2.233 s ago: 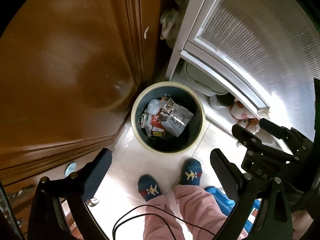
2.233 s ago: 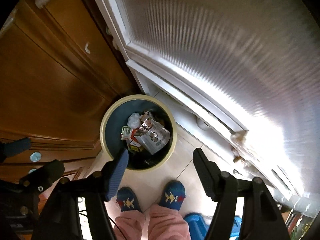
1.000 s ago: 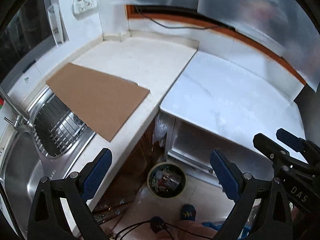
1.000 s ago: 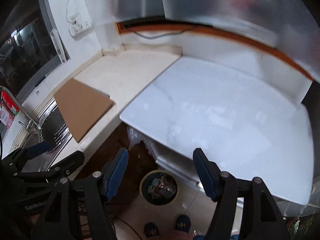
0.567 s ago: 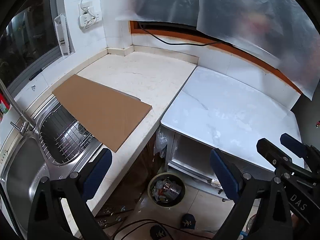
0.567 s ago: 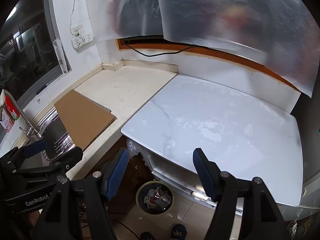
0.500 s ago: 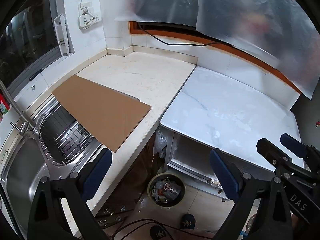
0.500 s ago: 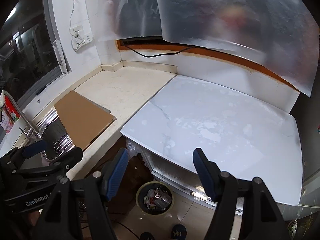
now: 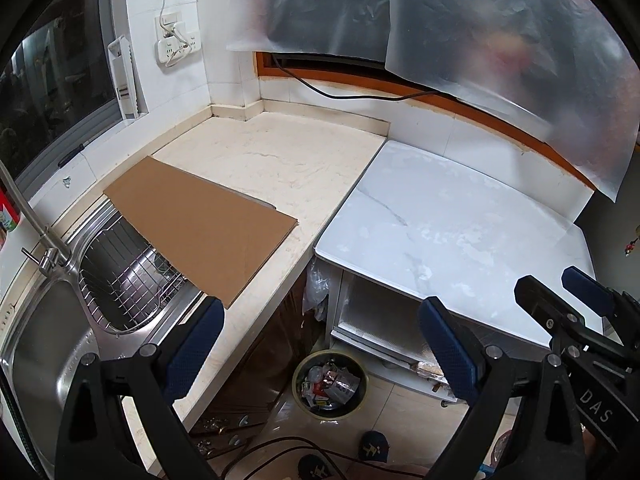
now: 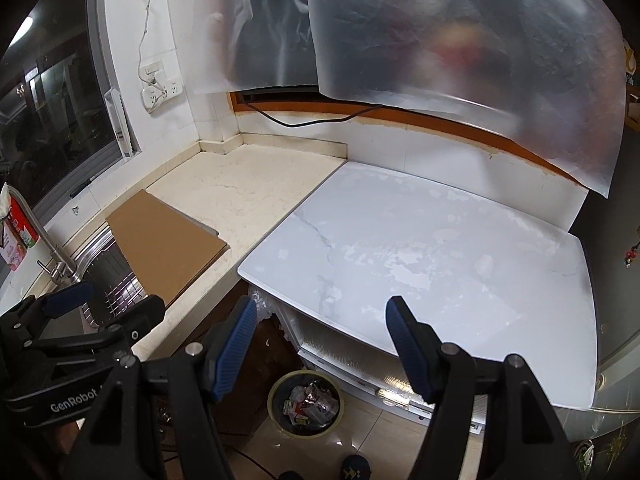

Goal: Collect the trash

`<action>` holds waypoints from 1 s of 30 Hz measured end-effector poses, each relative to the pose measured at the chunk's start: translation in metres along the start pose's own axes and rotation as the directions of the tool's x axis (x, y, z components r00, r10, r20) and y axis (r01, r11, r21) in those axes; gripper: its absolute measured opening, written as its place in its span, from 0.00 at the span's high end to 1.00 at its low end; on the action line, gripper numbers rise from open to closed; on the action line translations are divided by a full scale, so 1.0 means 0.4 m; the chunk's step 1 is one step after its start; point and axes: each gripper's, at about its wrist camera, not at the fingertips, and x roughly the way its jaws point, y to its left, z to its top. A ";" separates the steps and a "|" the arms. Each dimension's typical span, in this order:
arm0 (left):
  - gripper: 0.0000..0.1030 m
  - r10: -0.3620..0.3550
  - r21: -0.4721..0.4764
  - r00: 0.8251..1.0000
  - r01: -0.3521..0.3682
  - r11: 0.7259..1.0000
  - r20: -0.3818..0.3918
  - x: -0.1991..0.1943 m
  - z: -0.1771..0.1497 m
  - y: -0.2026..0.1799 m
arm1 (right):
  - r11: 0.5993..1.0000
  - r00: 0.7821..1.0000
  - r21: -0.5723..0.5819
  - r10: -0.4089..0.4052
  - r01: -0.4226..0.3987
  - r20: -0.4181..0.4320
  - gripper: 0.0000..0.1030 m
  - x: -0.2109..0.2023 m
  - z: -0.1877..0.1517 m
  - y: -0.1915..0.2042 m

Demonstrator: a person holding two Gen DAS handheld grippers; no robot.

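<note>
both grippers, left [image 9: 320, 336] and right [image 10: 318, 334], hang with jaws spread wide and nothing held, high over the counter [image 9: 280, 160]. the trash sits in the bin [image 9: 331, 384] on the floor, tucked by the cabinet under the white top [image 10: 420, 248]. no loose trash shows on either surface, so a risk is mistaking the cardboard [image 9: 200, 228] for trash, or tripping on the floor cable [image 9: 280, 446].

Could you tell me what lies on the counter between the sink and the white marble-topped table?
A flat cardboard sheet, partly overhanging the sink, then bare beige counter up to the table; the left wrist view shows it best.
</note>
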 end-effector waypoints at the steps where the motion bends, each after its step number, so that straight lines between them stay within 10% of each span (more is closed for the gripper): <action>1: 0.06 0.001 0.001 1.000 -0.001 1.000 0.001 -0.001 -0.001 -0.001 | 1.000 1.000 0.001 0.001 -0.001 0.001 0.34 -0.001 -0.001 -0.001; 30: 0.07 0.006 -0.002 1.000 -0.006 1.000 0.003 -0.010 -0.008 -0.009 | 1.000 1.000 0.005 0.006 -0.006 0.009 0.34 -0.016 -0.011 0.000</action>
